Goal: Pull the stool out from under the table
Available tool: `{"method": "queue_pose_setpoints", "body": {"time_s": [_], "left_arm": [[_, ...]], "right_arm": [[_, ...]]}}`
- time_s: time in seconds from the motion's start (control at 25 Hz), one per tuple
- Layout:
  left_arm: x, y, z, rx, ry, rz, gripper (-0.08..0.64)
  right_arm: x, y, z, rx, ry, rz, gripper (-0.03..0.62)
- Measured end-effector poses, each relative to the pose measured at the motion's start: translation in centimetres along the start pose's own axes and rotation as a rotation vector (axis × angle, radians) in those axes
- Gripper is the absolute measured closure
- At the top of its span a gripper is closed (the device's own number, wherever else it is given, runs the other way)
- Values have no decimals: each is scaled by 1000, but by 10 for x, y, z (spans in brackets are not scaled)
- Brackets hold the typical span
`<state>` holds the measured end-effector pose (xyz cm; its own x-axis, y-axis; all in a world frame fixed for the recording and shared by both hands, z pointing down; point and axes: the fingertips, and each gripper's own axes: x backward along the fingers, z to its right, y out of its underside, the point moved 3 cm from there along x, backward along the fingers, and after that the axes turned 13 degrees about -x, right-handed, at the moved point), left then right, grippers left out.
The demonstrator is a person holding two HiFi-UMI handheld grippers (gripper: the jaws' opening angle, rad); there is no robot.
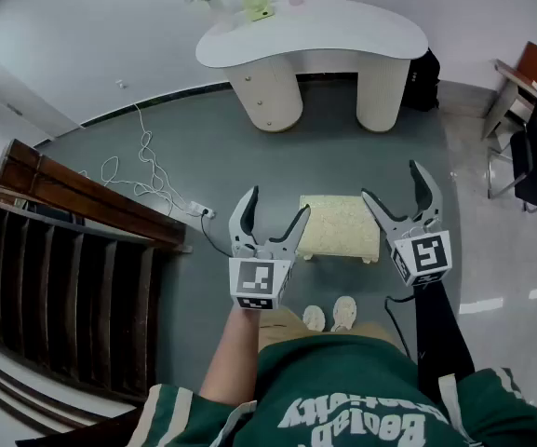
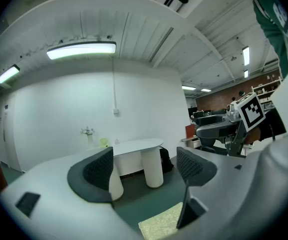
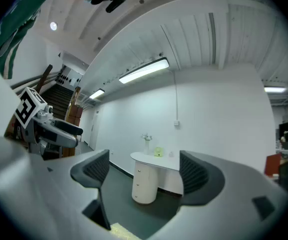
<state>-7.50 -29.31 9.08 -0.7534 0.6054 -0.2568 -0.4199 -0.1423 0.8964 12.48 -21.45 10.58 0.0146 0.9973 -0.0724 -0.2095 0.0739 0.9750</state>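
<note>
Yellow stool [image 1: 340, 227] sits below my left claw [image 1: 278, 201] and right claw [image 1: 391, 180], both wide open and empty; a lopsided grip could tip it.

The stool [image 1: 340, 227] has a pale cream seat that looks like rough, nubbly cloth, while the table [image 1: 315, 31] at twelve o'clock has a smooth, matt white top on plain cream legs. The left gripper [image 1: 278, 201] and the right gripper [image 1: 391, 181] both look like matt grey plastic, with darker ribbed pads [image 2: 99, 169] inside the jaws. The grey-green floor [image 1: 203, 147] is dull, the pale floor [image 1: 510, 277] at three o'clock is glossy, and the stair rail [image 1: 82, 194] at nine o'clock is dark wood.
</note>
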Motion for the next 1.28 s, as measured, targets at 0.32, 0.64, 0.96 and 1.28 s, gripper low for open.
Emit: {"method": "queue_pose_setpoints", "body": {"time_s": [0.32,0.64,0.96,1.28], "left_arm": [[-31,-21,12,3,72,46,160],[-35,-44,7,10,0,103,238],[-15,-40,-8,15,-107,66,557],[-4,-42,-5,19,-116,70,557]], "right_arm": [[3,-5,15,-56,46,35,141],[8,-16,18,-27,35,33,205],[15,-22,8,-4,-7,12,589],[19,-22,13,-12,36,-21,589]]}}
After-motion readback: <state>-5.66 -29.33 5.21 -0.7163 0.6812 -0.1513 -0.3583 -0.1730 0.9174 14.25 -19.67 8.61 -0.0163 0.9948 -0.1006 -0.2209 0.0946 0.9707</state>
